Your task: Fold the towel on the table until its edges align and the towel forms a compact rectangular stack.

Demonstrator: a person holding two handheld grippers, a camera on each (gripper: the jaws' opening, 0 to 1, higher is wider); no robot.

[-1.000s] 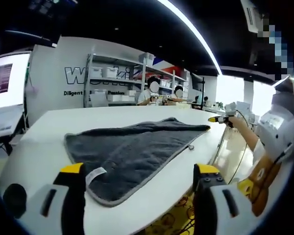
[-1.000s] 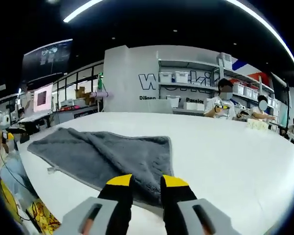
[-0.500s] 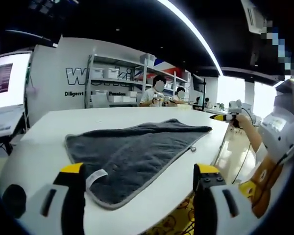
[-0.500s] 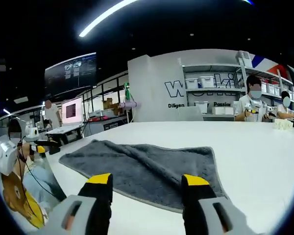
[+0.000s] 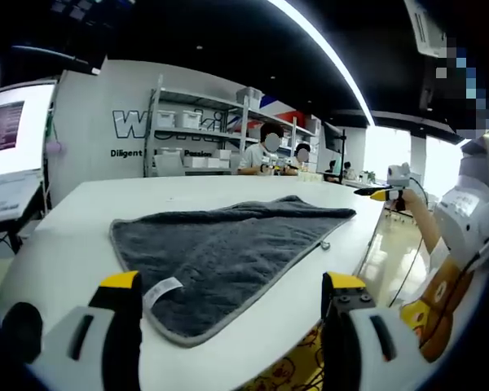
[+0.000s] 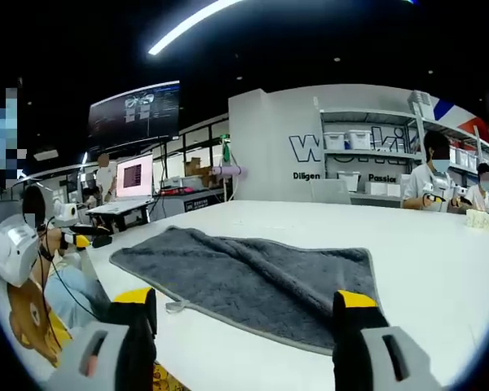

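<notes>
Wall lettering, upper left of the left gripper view: large outlined characters "W" and "ki", the middle hidden by shelving. Beneath them, small dark print reads "Diligent" and "Passion".

The same wall lettering stands at right of centre in the right gripper view: "W" and "ki", with "Diligen" and "Passion" below.

Screen and upper display, left of centre in the right gripper view: content illegible.

Towel tag: no readable print.

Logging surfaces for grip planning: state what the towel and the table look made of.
Towel: dark grey terry-like cloth, fuzzy matte pile with a lighter stitched hem and a small white tag.
Table: smooth white top, faintly glossy, probably laminate or painted board; the look leaves that open.
</notes>
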